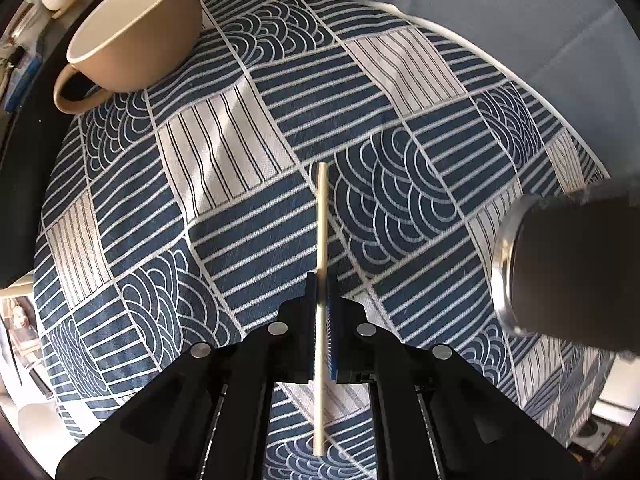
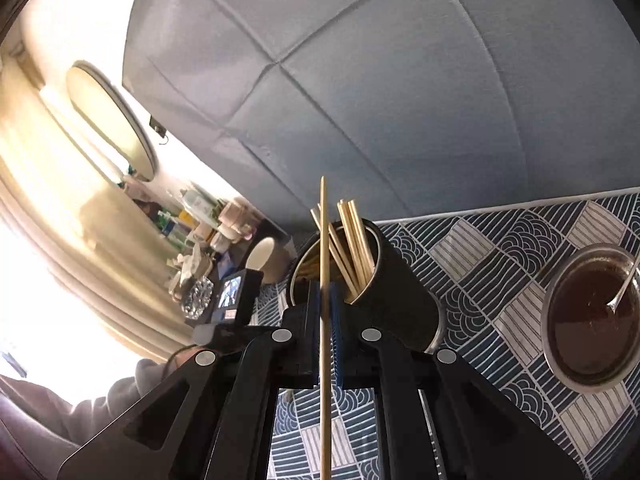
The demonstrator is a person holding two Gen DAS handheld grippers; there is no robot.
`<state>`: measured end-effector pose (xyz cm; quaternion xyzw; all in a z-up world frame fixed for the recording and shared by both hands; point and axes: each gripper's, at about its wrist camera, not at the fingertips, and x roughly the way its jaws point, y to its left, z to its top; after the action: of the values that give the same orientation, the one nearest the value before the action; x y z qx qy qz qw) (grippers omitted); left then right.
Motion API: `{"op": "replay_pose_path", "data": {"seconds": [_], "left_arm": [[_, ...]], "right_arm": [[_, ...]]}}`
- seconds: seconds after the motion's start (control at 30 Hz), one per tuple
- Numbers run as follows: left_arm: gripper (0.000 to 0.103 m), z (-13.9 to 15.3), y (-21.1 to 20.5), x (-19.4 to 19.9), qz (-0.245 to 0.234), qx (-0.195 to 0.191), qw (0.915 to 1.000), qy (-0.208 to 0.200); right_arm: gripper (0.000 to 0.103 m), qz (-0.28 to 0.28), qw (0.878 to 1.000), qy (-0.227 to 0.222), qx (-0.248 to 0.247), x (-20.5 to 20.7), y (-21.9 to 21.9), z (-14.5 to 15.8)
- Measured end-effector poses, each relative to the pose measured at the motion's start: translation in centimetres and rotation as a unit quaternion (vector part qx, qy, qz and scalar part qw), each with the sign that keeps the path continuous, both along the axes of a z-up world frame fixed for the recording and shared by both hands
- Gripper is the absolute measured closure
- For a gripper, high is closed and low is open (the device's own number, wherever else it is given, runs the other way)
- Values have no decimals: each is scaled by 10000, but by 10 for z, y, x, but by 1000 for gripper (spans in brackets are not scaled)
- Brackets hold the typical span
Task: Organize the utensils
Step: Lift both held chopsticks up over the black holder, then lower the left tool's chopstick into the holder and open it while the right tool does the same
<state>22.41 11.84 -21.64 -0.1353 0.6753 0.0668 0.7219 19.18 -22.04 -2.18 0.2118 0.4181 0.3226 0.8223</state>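
Note:
My left gripper is shut on a pale chopstick, held above the blue patterned tablecloth. My right gripper is shut on a wooden chopstick, its tip pointing up beside the dark cylindrical utensil holder. The holder stands tilted in the right wrist view and has several chopsticks in it. The holder also shows at the right edge of the left wrist view.
A tan mug stands at the table's far left. A metal bowl with dark sauce and a spoon stands at the right. A grey padded wall backs the table. A cluttered shelf is at the left.

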Motion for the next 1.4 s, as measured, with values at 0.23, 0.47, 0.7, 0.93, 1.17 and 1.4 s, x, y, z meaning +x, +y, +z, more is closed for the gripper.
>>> {"op": "replay_pose_path", "data": {"seconds": [0.23,0.47,0.7,0.93,1.17,1.4], "left_arm": [[99,3,20,-43,-273,-562,9980,-34],[99,60,41,-70,-267,-1074,9906,-807],[98,159,9,-37,-918,-884,9762,-1755],[98,225,-21,-18,-1337,-1007,9552,-2443],[98,260,-44,10,-1405,-1388,9368,-2886],[98,257,-67,35,-1566,-1534,9304,-2936]], "right_arm": [[98,10,10000,-92,38,-1,0,6],[98,118,9987,-491,113,-1,10,22],[98,131,9957,-916,-83,4,28,31],[98,145,9938,-1083,-219,14,44,33],[98,-58,9885,-1509,12,24,47,30],[98,-315,9835,-1772,164,35,49,0]]}}
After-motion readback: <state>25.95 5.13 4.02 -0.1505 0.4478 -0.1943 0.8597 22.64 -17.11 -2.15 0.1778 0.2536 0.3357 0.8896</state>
